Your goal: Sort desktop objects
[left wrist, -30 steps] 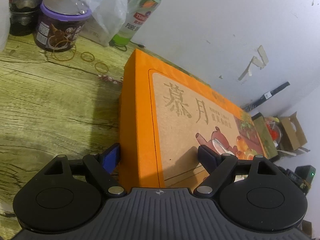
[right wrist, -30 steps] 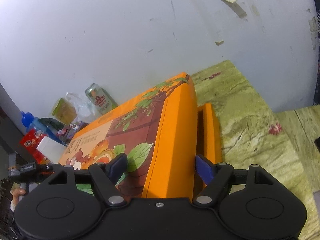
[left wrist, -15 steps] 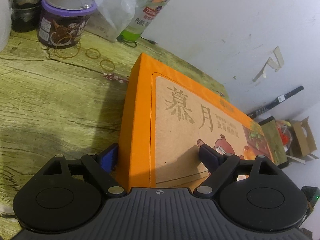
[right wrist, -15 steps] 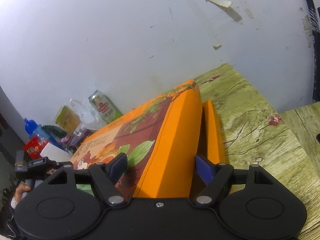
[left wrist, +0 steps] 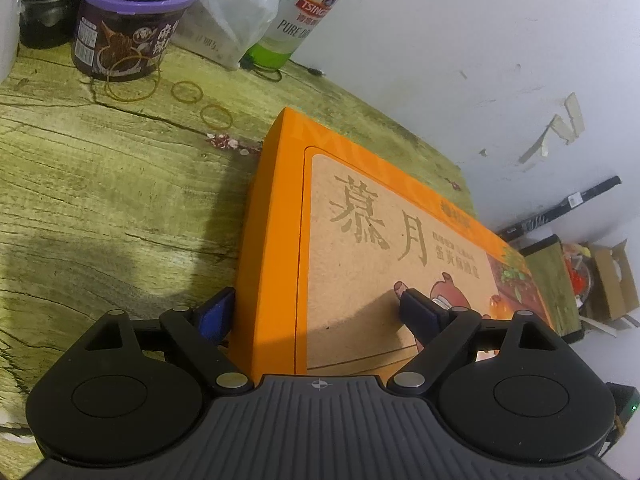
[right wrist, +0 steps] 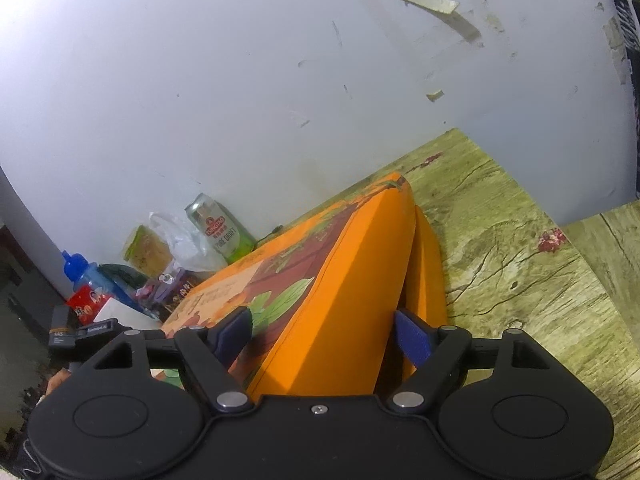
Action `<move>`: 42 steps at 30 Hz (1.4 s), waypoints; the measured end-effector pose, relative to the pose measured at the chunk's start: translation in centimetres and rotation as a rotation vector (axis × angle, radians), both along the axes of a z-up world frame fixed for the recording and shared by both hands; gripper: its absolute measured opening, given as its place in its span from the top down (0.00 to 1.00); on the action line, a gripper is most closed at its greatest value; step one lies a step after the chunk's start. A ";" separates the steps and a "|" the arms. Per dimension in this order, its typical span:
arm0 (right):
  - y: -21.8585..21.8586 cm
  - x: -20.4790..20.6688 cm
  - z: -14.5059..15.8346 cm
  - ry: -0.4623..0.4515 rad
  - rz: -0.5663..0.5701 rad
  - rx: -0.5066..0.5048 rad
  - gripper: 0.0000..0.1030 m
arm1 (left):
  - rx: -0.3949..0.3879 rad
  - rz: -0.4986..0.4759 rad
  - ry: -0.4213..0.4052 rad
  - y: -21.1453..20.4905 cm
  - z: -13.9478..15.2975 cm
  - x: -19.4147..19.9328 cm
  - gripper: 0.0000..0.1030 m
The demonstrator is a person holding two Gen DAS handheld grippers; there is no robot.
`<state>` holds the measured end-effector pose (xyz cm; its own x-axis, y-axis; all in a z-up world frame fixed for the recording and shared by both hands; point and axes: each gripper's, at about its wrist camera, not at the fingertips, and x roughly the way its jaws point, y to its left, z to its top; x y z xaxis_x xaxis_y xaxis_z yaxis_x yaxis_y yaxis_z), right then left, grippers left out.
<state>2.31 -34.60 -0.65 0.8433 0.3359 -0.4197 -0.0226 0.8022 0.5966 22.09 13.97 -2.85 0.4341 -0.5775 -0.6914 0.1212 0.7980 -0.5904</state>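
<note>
Green wood-grain table [left wrist: 100, 208], w/ white wall [left wrist: 460, 40] behind. Big flat orange box [left wrist: 384, 248] lying on table near wall; lid's rt end raised, w/ box's lower tray [right wrist: 430, 276] showing under it in rt wrist view. Lid printed w/ large characters, bear cartoon, leaves.

Left gripper [left wrist: 316, 312] straddling box's near left corner: one blue pad [left wrist: 216, 312] just beside orange side wall, other pad [left wrist: 418, 312] over lid's printed top. Jaws wide apart, just been opening, box edge between them, pads not pressing.

Right gripper [right wrist: 324, 332] astride lid's raised rt edge: left pad [right wrist: 234, 334] over leaf print, rt pad [right wrist: 412, 336] in gap beside tray. Jaws apart, just been opening too, lid edge between, no clear squeeze seen.

Clutter at table's far left end: clear plastic bag [left wrist: 236, 4], green beer can [left wrist: 304, 16] upright by wall, purple-lidded tub [left wrist: 128, 20], blue bottle [right wrist: 86, 272]. Rubber bands [left wrist: 186, 92] loose on table by tub, well apart from box.
</note>
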 end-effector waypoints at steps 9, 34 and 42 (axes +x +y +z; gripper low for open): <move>-0.3 0.1 -0.2 0.001 0.002 0.013 0.25 | 0.001 -0.005 0.001 -0.1 0.1 0.2 0.14; -0.3 0.2 -1.4 0.029 0.073 0.118 0.25 | 0.004 -0.025 0.007 -0.1 -0.2 0.3 0.13; -0.3 -0.2 -2.1 0.046 0.066 0.126 0.25 | 0.019 -0.035 0.008 -0.2 -0.2 0.1 0.12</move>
